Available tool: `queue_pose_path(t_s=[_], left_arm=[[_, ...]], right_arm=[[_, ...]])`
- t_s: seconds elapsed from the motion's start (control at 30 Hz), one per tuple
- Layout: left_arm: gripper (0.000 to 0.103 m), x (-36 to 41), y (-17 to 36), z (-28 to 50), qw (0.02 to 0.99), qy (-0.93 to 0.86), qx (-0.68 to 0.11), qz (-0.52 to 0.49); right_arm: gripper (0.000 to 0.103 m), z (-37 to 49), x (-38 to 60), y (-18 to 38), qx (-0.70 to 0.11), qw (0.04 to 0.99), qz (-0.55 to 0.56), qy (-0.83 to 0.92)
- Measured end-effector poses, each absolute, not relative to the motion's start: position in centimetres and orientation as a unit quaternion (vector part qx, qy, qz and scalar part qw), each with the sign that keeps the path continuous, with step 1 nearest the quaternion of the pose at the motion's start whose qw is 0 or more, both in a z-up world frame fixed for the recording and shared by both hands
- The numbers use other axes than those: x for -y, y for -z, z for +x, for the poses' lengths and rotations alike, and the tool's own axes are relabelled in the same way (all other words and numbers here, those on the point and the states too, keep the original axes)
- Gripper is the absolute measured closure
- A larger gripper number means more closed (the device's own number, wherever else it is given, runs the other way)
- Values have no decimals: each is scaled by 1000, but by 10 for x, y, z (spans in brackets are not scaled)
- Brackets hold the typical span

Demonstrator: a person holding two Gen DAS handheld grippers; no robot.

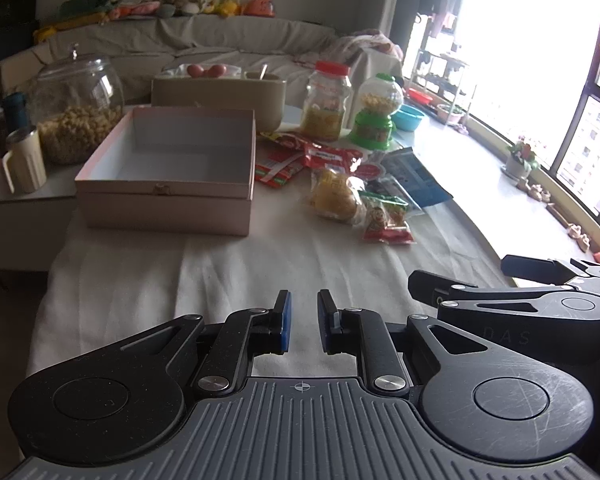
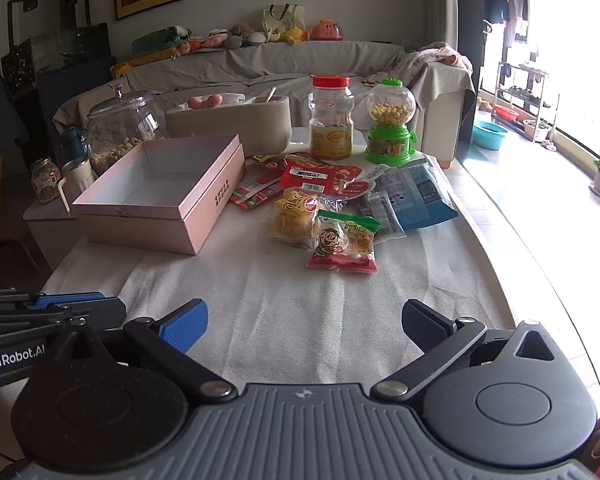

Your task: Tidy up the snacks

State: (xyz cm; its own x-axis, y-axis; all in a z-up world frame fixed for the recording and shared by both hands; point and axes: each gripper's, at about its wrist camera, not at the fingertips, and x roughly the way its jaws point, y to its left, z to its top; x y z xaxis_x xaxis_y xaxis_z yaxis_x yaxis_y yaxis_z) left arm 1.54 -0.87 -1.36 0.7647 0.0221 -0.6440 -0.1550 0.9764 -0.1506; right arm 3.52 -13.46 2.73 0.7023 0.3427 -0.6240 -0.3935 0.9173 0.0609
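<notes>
A white cloth (image 2: pixel 284 312) with a rough, finely woven look covers the table. The pink box (image 2: pixel 156 216) looks like smooth matt card. The snack packets (image 2: pixel 342 246) are glossy, crinkled plastic film. The big jar (image 1: pixel 76 104) is clear glass, the red-capped bottle (image 2: pixel 331 118) clear plastic.

Both wrist cameras sit low at the near edge of the desk (image 1: pixel 260 264), looking forward and downward toward the pink box (image 2: pixel 160 204). The left view lies closer to the box; the right sees it further left. Both share box, snack packets (image 2: pixel 332 216) and sofa (image 1: pixel 220 40).
</notes>
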Motion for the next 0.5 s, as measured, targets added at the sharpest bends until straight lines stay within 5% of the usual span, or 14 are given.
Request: queue_pose_path(t_s=[0.5], left_arm=[[84, -6, 35, 69, 932, -21, -344, -114]], right_arm=[[0, 81, 149, 1, -289, 925, -29, -244]])
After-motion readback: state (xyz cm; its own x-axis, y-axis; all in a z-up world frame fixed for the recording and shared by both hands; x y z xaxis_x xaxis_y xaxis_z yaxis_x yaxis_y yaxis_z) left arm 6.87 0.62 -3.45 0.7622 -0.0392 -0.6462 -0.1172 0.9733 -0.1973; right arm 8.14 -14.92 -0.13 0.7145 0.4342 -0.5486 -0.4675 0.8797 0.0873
